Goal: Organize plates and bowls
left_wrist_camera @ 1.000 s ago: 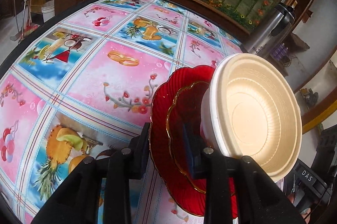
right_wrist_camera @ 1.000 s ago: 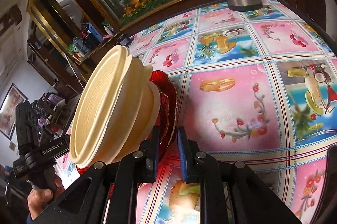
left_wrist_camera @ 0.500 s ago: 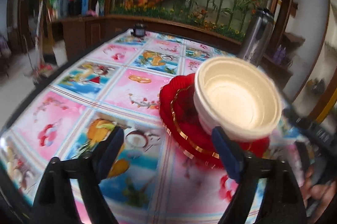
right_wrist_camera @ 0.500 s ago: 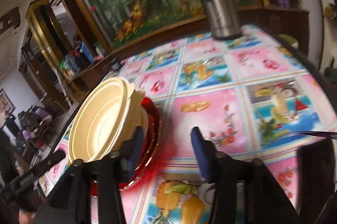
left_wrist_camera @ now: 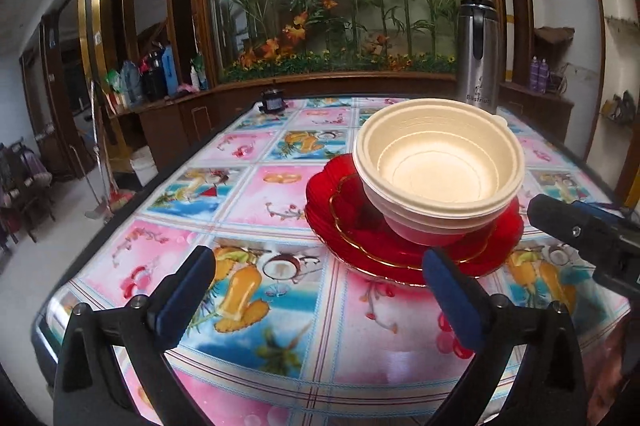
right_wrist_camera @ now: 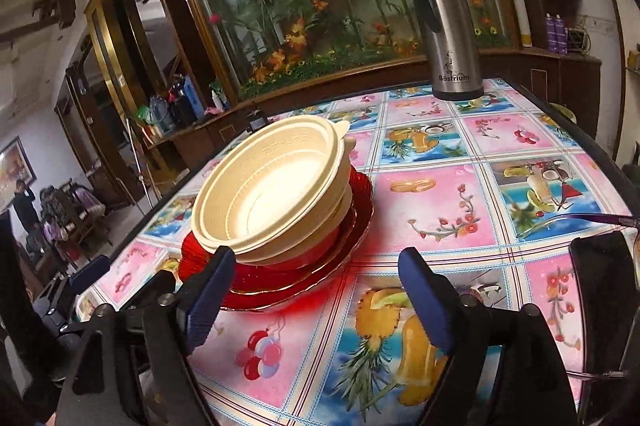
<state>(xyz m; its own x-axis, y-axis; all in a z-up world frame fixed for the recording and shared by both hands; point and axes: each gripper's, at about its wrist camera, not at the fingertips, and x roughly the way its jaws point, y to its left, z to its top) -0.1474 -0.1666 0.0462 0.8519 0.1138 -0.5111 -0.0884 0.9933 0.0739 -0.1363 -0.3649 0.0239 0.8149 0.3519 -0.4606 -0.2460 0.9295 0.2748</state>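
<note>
change: I just let go; both tongs, left [left_wrist_camera: 316, 290] and right [right_wrist_camera: 312, 290], now spread wide and hold nothing
stack: cream bowls [left_wrist_camera: 438, 161] on red plates [left_wrist_camera: 344, 209] on the surface [left_wrist_camera: 256, 201], at 1 o'clock from my left tongs
task: looks nearly done

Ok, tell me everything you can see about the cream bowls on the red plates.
The cream bowls are nested, with two stacked rims and a small tab at the far edge. They look like matte disposable foam or pulp, faintly ribbed and empty inside. They sit upright on the red plates, which rest on the table. Neither the left gripper nor the right gripper touches them.
</note>
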